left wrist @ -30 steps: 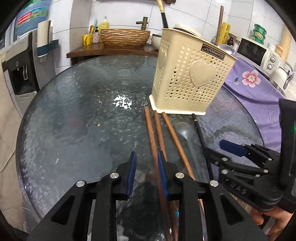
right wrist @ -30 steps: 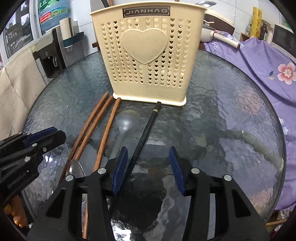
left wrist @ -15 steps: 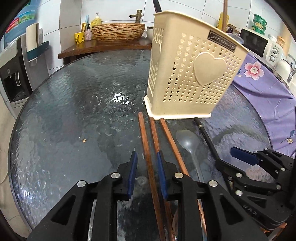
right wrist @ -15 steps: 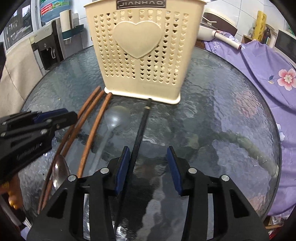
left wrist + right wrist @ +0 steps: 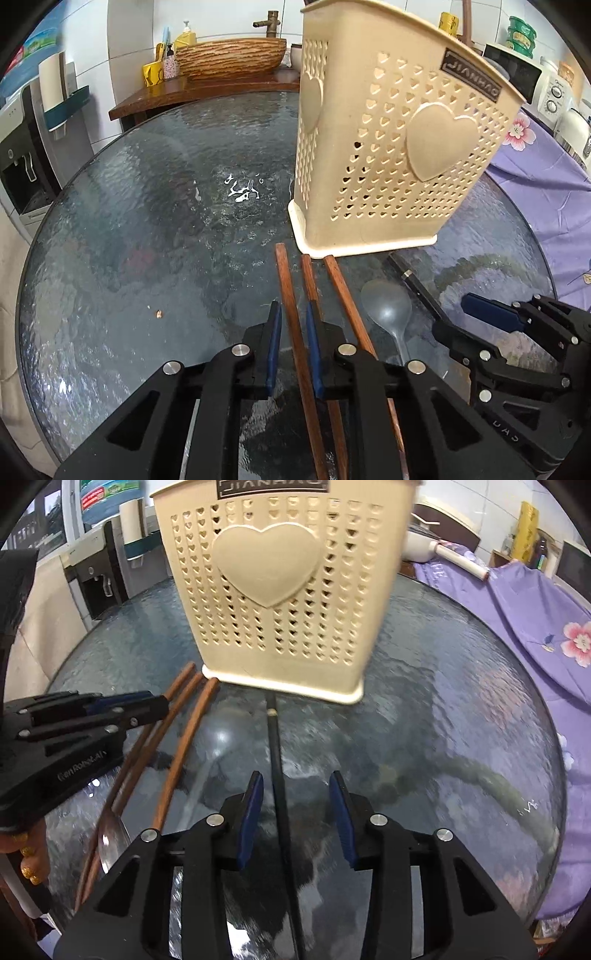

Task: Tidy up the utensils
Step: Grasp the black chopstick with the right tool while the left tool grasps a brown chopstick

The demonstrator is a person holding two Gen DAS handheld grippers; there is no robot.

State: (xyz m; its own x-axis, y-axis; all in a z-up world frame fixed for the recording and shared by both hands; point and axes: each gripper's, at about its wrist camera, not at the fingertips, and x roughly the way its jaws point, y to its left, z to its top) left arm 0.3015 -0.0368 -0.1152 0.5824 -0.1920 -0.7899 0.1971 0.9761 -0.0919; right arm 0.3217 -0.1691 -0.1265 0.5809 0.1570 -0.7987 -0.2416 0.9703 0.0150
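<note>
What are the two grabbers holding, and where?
Nothing yet. The jaws of the left gripper have just been closing around the leftmost brown chopstick, along its shaft, without pinching it. Those of the right gripper, also closing, straddle the black chopstick.

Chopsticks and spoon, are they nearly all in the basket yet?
Not yet. Nothing looks put away: the brown chopsticks, black chopstick and spoon lie on the table before the basket. The left gripper has just been closing around one brown chopstick, the right gripper around the black one; neither grips yet. Everything still needs lifting in.
</note>
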